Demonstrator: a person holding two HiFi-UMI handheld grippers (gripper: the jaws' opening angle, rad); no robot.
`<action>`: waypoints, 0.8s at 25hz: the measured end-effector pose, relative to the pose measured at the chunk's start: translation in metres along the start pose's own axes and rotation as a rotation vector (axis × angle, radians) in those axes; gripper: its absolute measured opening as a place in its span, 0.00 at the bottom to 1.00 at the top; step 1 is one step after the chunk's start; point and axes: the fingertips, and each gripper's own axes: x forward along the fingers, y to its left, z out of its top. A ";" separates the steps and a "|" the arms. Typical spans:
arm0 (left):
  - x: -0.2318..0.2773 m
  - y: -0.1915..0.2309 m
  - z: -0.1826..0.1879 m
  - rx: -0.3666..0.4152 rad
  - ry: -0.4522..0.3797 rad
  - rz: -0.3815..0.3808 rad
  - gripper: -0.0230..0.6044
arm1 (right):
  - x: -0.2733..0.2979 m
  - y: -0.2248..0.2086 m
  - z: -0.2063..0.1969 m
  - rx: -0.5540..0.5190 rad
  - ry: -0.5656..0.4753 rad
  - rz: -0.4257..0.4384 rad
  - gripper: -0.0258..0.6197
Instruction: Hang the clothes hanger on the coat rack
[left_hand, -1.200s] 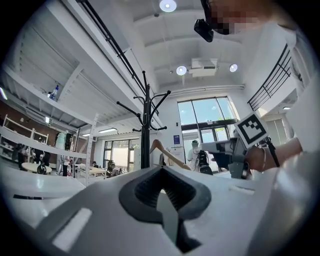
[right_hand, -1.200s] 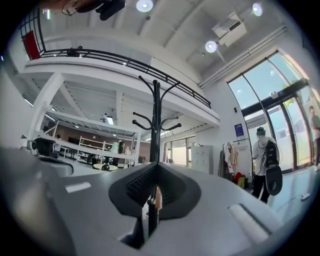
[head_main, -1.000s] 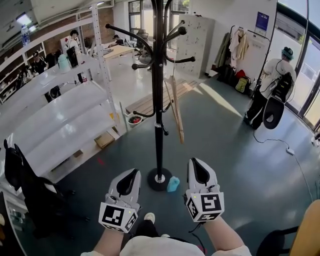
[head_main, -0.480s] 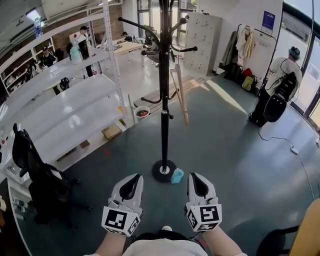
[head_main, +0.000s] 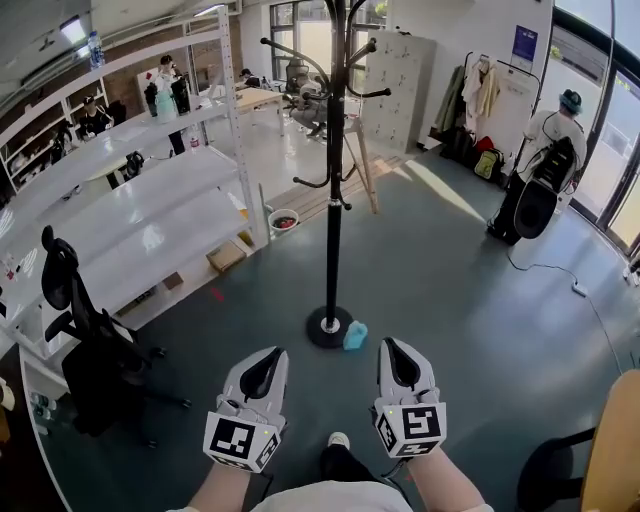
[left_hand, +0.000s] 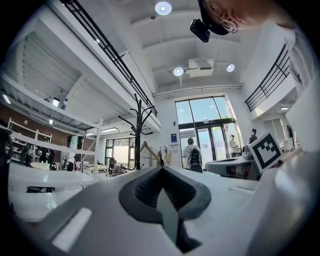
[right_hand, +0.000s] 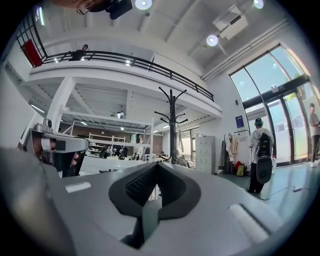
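Note:
The black coat rack stands on the grey floor ahead of me, with its round base well beyond both grippers. A pale wooden hanger-like frame shows just right of the pole; whether it hangs on a hook I cannot tell. My left gripper and right gripper are held low and side by side, both shut with nothing between the jaws. The rack is small and distant past the left gripper, and the same rack is far beyond the right gripper.
A small blue container lies by the rack's base. White shelving runs along the left, with a black office chair in front. A person stands at the far right near the glass doors. A yellow chair back is at the bottom right.
The rack now looks farther away and its base has shifted up in the view. Both grippers stay shut and low in about the same place.

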 end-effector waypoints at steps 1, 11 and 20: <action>-0.013 -0.003 0.001 -0.003 0.000 -0.001 0.04 | -0.010 0.006 0.002 -0.008 -0.002 -0.004 0.08; -0.112 -0.036 0.014 -0.040 -0.012 -0.013 0.04 | -0.108 0.065 0.003 -0.013 0.006 0.005 0.08; -0.150 -0.066 0.020 -0.033 -0.010 -0.011 0.04 | -0.164 0.081 -0.007 -0.012 0.036 0.024 0.08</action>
